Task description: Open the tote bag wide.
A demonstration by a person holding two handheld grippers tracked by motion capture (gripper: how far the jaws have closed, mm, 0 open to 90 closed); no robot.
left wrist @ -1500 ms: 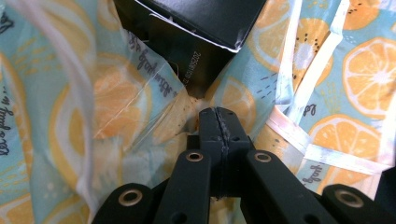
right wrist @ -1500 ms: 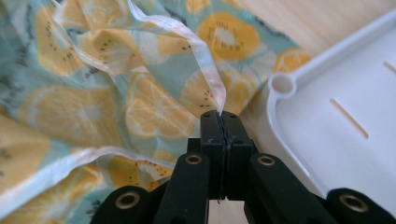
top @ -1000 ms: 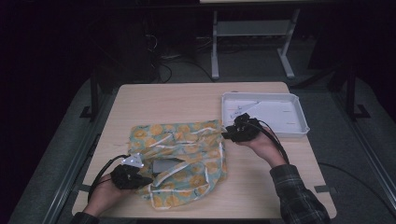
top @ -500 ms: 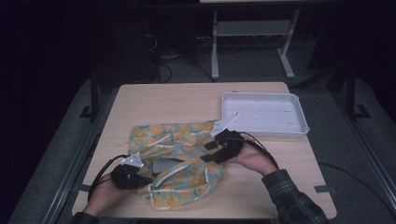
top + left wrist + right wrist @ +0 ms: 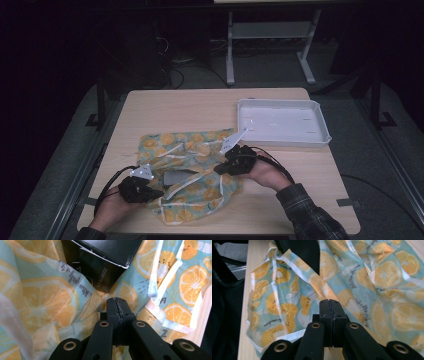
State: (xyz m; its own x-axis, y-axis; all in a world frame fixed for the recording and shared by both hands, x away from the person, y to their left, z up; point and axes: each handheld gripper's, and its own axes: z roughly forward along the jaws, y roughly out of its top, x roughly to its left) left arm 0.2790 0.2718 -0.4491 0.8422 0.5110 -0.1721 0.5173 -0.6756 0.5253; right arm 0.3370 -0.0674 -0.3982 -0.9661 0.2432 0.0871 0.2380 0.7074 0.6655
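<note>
The left gripper (image 5: 117, 305) pinches the orange-print bag (image 5: 192, 172) beside a black box (image 5: 105, 262); the right gripper (image 5: 330, 307) has just closed, pinching the bag too.

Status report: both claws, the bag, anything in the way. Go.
Left claw shut on the orange-print bag near a black box. Right claw has just closed; jaws meet at the bag's far side. White tray stands apart.
</note>
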